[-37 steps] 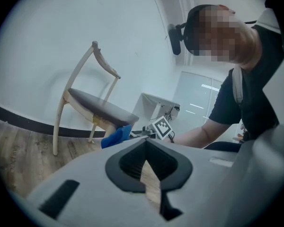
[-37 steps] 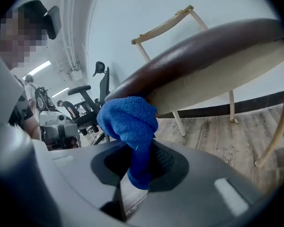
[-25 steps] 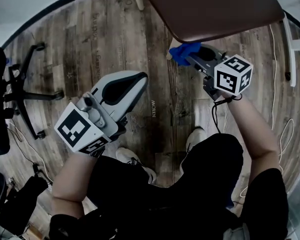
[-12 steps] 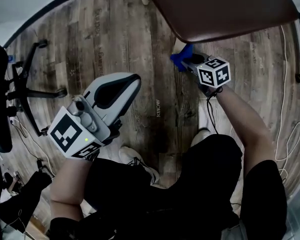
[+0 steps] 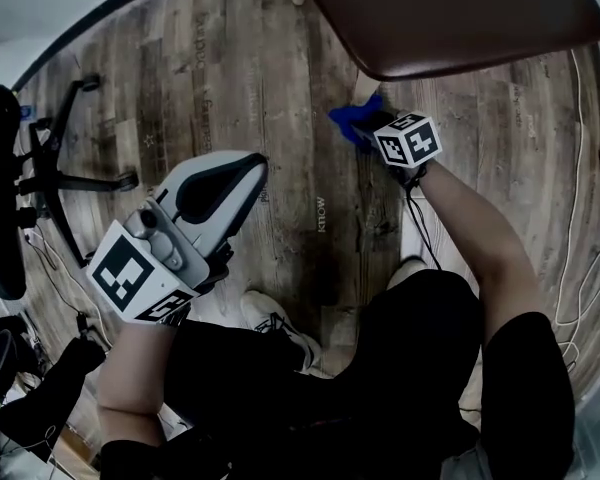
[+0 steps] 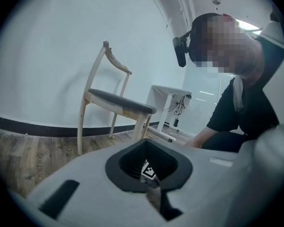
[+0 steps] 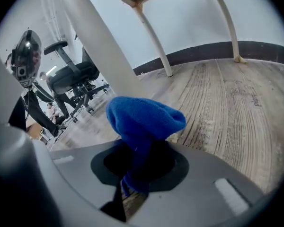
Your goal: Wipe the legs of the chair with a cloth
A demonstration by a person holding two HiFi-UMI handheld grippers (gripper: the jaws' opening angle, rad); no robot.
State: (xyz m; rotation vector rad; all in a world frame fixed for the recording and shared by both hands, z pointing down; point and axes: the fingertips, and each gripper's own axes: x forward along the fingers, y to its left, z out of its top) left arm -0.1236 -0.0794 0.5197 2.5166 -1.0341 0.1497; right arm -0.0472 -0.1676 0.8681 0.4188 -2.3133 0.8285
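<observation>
Right hand-held gripper (image 7: 135,183) clamps the blue cloth (image 7: 144,119) against the chair leg (image 7: 99,46) low down; left hand-held gripper (image 6: 154,193) closed, empty

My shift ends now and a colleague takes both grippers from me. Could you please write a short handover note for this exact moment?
Right gripper: shut on the blue fleece cloth, held low down against the pale wooden front leg of the brown-seated chair.
Left gripper: shut, nothing in it, held apart from the chair above the wood-plank floor.
Done: the cloth is at this leg; how much has been wiped cannot be told.
Left: finish this leg, then wipe the other legs.
</observation>
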